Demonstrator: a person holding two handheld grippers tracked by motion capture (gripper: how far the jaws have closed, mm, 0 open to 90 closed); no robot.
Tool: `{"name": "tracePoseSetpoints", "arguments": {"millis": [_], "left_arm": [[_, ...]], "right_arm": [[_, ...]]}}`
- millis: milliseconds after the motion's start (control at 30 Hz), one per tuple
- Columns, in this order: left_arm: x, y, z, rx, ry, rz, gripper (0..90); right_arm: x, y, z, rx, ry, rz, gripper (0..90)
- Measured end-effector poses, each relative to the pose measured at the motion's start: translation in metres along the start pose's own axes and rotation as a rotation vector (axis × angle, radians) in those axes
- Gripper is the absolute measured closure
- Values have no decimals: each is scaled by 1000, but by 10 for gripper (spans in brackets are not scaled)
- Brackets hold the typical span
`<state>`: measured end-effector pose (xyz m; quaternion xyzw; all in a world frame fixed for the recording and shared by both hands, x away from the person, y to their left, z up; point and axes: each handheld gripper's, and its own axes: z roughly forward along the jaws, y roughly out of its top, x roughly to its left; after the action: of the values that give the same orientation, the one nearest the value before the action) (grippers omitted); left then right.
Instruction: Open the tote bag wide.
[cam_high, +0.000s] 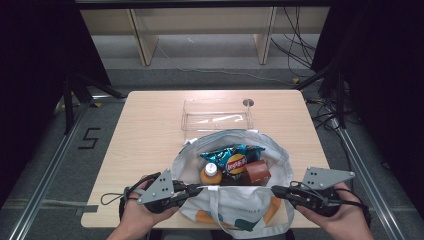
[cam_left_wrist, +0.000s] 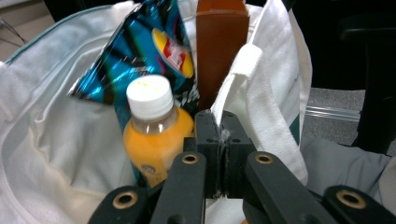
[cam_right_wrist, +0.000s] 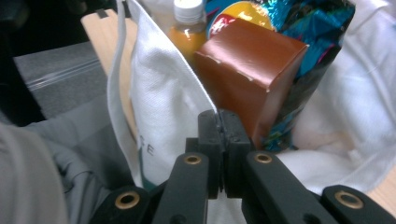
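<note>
A white tote bag (cam_high: 240, 206) stands open at the table's near edge. Inside it are a blue chip bag (cam_high: 232, 156), an orange juice bottle (cam_high: 210, 173) with a white cap and a brown box (cam_high: 257, 172). My left gripper (cam_high: 197, 190) is shut on the bag's near rim at the left, and the white cloth (cam_left_wrist: 233, 88) rises from between its tips (cam_left_wrist: 222, 116), beside the bottle (cam_left_wrist: 154, 130). My right gripper (cam_high: 276, 190) is shut on the rim at the right. Its tips (cam_right_wrist: 219, 116) pinch the cloth (cam_right_wrist: 163, 102) just in front of the brown box (cam_right_wrist: 252, 70).
A clear plastic container (cam_high: 217, 114) lies on the wooden table (cam_high: 145, 140) behind the bag, with a small grey disc (cam_high: 248, 102) at its far right corner. Wooden shelf legs and cables stand on the floor beyond. A person's grey-clad legs (cam_right_wrist: 70, 154) are below the table edge.
</note>
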<state>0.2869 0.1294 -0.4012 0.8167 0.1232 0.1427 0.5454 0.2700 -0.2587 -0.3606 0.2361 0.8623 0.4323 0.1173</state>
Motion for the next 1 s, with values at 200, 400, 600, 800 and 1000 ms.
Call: {"name": "tracePoseSetpoints", "arguments": {"millis": [200, 400, 600, 800, 1000], "left_arm": [[-5, -3, 2, 44, -69, 42, 875], [-6, -7, 2, 59, -96, 46, 872], [-6, 1, -6, -63, -4, -28, 717], [-32, 10, -5, -76, -159, -41, 754], [-47, -2, 39, 109, -168, -29, 768]], "right_arm": [[-1, -6, -3, 73, 100, -64, 897], [1, -10, 7, 162, 149, -107, 897], [-3, -7, 6, 113, 109, -73, 899], [-6, -4, 4, 98, 69, -79, 899], [-5, -1, 4, 85, 55, -57, 899]]}}
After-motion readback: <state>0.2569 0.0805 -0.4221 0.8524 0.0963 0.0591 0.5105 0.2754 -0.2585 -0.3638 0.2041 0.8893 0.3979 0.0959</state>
